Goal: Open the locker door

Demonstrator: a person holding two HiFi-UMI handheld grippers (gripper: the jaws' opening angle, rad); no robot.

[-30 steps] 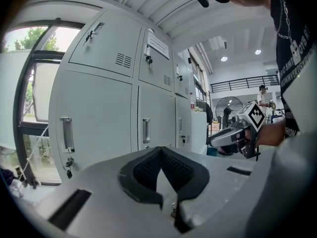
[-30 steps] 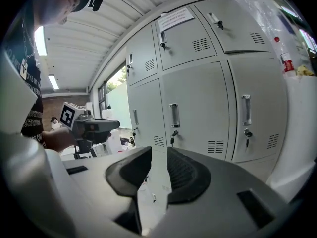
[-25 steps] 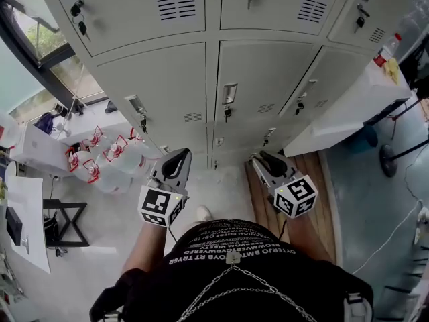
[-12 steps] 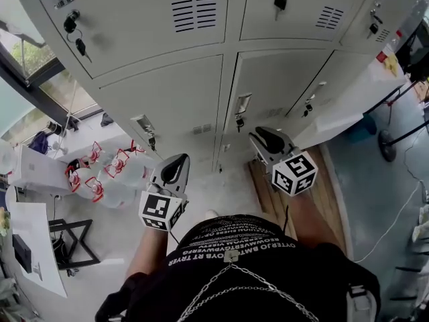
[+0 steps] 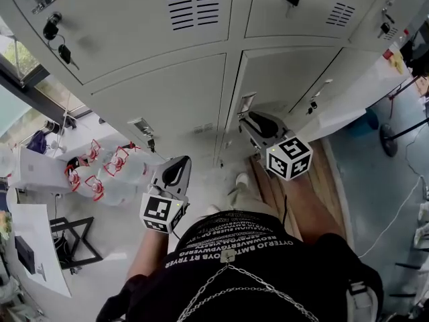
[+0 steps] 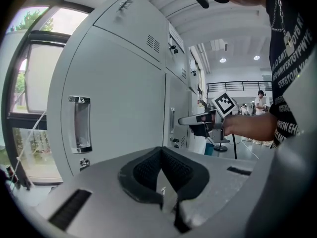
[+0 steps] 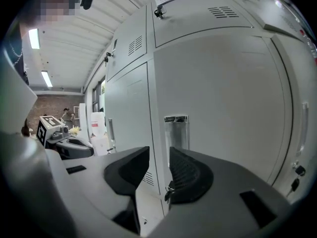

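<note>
Okay, water jugs (image 5: 110, 170) are sitting on the floor at far left, well apart from me. My left gripper (image 5: 179, 161) is hanging low with its jaws pressed together and nothing in them. It is sitting slightly lower in the head view than a second ago, facing the left locker door (image 5: 167, 99).

My right gripper (image 5: 245, 122) is doing the real moving. It has come up from nearer my body to the locker door (image 5: 295, 79), and its tips are now just short of the handle (image 5: 246, 103). Its jaws have just been opening and are standing apart, with nothing between the pads. The handle is showing beyond the gap, not yet touched.

The door is staying shut, flush with its neighbours, its face toward me. The handle is a recessed metal pull with its long axis running up and down. It is sitting by the door's left edge, just beside the seam with the left door.

Bare floor is lying open in front of the lockers. Further right, a wooden platform (image 5: 315, 180) is running along the floor, and a white table (image 5: 352, 109) is crowding the lockers near the door's right side.
</note>
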